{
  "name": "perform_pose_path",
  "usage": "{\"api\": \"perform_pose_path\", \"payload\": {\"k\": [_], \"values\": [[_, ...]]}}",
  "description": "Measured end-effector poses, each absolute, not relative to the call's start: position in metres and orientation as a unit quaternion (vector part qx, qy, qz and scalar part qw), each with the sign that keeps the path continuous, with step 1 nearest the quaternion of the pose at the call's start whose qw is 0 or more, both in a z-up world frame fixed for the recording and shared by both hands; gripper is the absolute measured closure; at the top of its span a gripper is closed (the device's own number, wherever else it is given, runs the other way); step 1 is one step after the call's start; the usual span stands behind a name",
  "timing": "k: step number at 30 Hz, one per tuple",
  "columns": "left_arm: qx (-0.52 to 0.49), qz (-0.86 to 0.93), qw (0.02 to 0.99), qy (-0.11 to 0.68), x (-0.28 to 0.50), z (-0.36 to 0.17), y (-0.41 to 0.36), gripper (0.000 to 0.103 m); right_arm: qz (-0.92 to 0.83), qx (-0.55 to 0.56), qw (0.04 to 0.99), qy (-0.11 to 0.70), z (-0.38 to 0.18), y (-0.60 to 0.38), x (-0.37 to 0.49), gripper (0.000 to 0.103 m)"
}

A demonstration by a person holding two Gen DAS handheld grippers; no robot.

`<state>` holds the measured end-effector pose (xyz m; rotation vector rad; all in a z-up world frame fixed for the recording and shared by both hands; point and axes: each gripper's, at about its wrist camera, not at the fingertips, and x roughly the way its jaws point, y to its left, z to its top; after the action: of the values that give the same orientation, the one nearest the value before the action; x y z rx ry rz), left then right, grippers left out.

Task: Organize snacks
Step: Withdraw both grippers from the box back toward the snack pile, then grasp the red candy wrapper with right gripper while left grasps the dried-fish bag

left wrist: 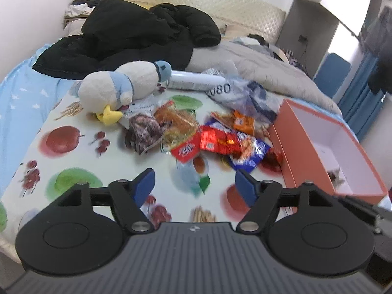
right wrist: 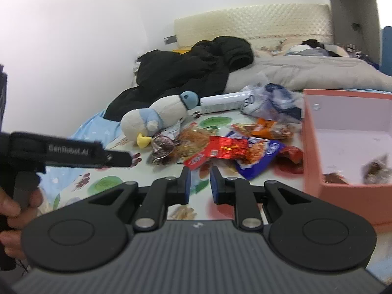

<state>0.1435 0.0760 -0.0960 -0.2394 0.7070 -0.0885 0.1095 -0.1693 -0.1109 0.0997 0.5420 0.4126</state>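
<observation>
Room: bare fruit-print cloth (left wrist: pixel 73 161) lies between the grippers and the snacks (left wrist: pixel 220 142); box (left wrist: pixel 301 161) at the right edge, plush (left wrist: pixel 117 88) at the back left.
Left hand-held gripper (left wrist: pixel 194 183): spread wide, holding nothing, above the cloth.
Right hand-held gripper (right wrist: pixel 200 183): fingers close with a narrow gap, holding nothing, near the heap.
Box: open, a few dark wrapped snacks (right wrist: pixel 374 169) inside.

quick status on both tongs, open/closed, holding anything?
Left tongs: open wide, empty.
Right tongs: narrow gap between the pads, nothing held.
</observation>
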Motion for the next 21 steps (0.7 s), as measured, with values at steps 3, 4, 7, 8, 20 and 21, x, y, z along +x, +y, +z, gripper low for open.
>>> {"api": "perform_pose_path", "payload": {"k": [3,4,7,8,20,21], "values": [[-0.122,-0.038,0.931,0.341,0.163,-0.103,0.084,0.026,0.205,0.045,0.940,0.268,-0.118,-0.159,0.124,0.076],[-0.124,-0.038,0.931,0.340,0.170,-0.107,0.086,0.026,0.202,0.044,0.940,0.270,-0.120,-0.156,0.131,0.061],[-0.128,-0.022,0.929,0.347,0.195,-0.121,0.093,0.025,0.200,0.049,0.939,0.276,-0.129,-0.153,0.148,0.050],[-0.131,-0.018,0.927,0.350,0.202,-0.126,0.095,0.025,0.196,0.048,0.939,0.278,-0.132,-0.152,0.154,0.050],[-0.197,0.044,0.912,0.357,0.292,-0.171,0.127,0.026,0.143,0.057,0.940,0.303,-0.179,-0.153,0.239,0.035],[-0.206,0.050,0.908,0.362,0.299,-0.176,0.129,0.026,0.139,0.058,0.941,0.302,-0.182,-0.152,0.246,0.036]]}}
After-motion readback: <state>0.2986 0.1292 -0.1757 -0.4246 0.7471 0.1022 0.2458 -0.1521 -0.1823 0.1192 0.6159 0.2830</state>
